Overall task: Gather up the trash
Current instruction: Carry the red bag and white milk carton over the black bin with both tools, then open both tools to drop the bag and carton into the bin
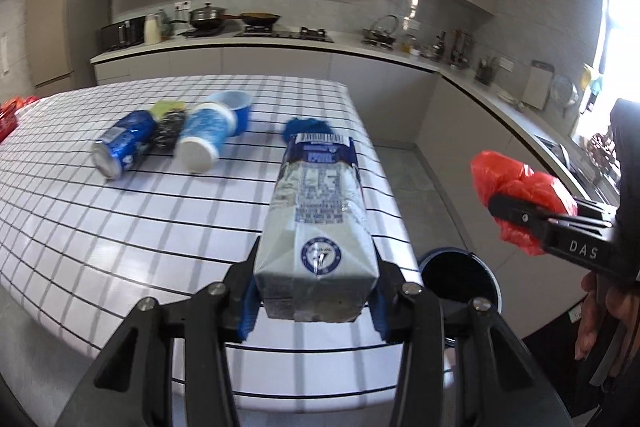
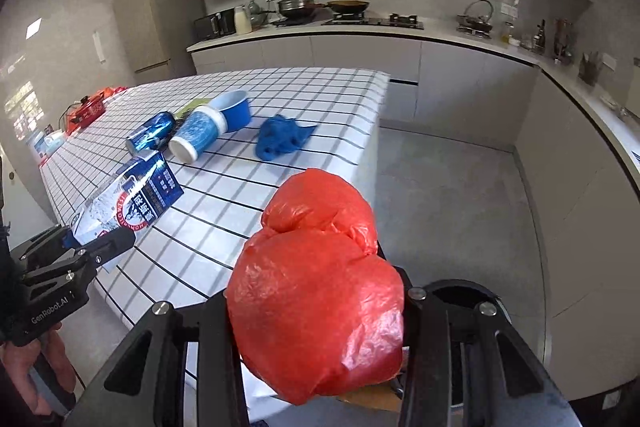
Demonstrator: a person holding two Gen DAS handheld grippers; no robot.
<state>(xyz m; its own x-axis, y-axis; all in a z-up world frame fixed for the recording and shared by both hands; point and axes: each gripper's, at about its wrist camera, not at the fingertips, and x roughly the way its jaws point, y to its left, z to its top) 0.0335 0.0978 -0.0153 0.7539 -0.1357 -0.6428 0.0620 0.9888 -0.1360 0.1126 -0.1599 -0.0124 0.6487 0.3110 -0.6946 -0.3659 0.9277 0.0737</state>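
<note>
From the left wrist, our left gripper [image 1: 316, 301] hides the carton's base; the milk carton [image 1: 318, 211], grey-white with blue print, lies clamped lengthwise between our jaws above the checked table [image 1: 120, 235]; the dark bin [image 1: 460, 277] is half covered; the can [image 1: 124, 145] and cup [image 1: 202, 137] blur. From the right wrist, the crumpled red bag [image 2: 316, 291] fills our right gripper [image 2: 320, 323], pinched tight, masking its fingertips; the bin [image 2: 468, 293] sits just behind; a blue cloth [image 2: 280, 137] lies on the table [image 2: 200, 239].
</note>
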